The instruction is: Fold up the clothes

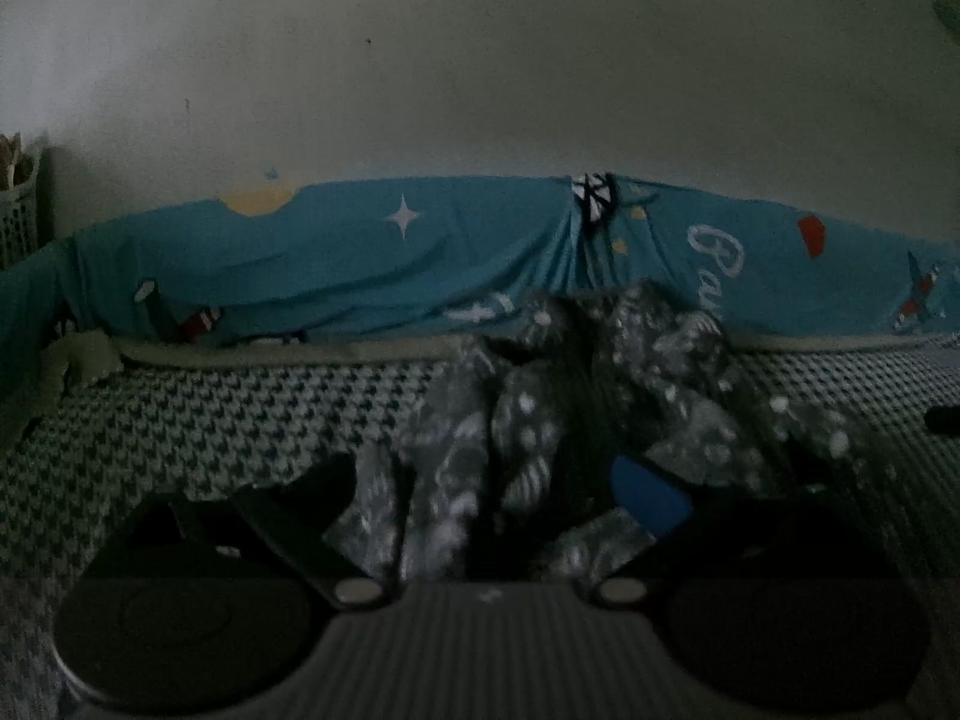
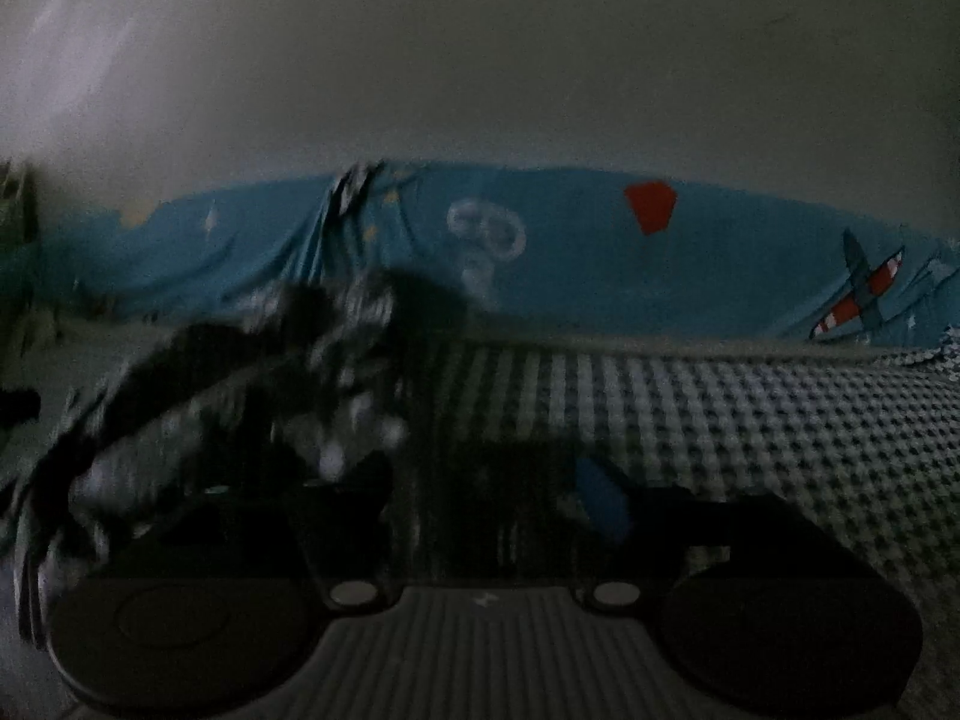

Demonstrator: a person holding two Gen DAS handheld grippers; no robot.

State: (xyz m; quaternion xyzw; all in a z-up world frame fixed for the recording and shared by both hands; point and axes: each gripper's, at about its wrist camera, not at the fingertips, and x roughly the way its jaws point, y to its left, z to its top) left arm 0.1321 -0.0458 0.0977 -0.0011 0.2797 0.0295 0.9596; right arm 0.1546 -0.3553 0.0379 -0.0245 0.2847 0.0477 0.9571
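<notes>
Looking across the scene, you have the pale wall (image 1: 480, 72) at the back, then the blue printed sheet (image 1: 360, 252) hanging along it, and below it the bed with a checked cover (image 1: 180, 414) on which the work is done. The task's thing, a dark garment with white pattern (image 1: 570, 384), lies crumpled in a heap on the checked cover, close to the blue sheet. In the left wrist view it is straight ahead; in the right wrist view it is to the left (image 2: 270, 372), blurred.

Your left claw (image 1: 480, 498) stands wide open. The cloth lies between and under its fingers, but the pads do not press on it, so it holds nothing. Your right claw (image 2: 486, 492) is also open, less wide, with only the checked cover in front of it; it is empty as well. The right view is too blurred to show its fingers sharply.

I think the step now is to take new hold of the garment for spreading. Do it well like this: choose one clear edge or corner for each claw, not the middle of the heap, and close only on one layer. Bring the right claw more to its left first. Then pull both apart gently until the cloth is flat.
</notes>
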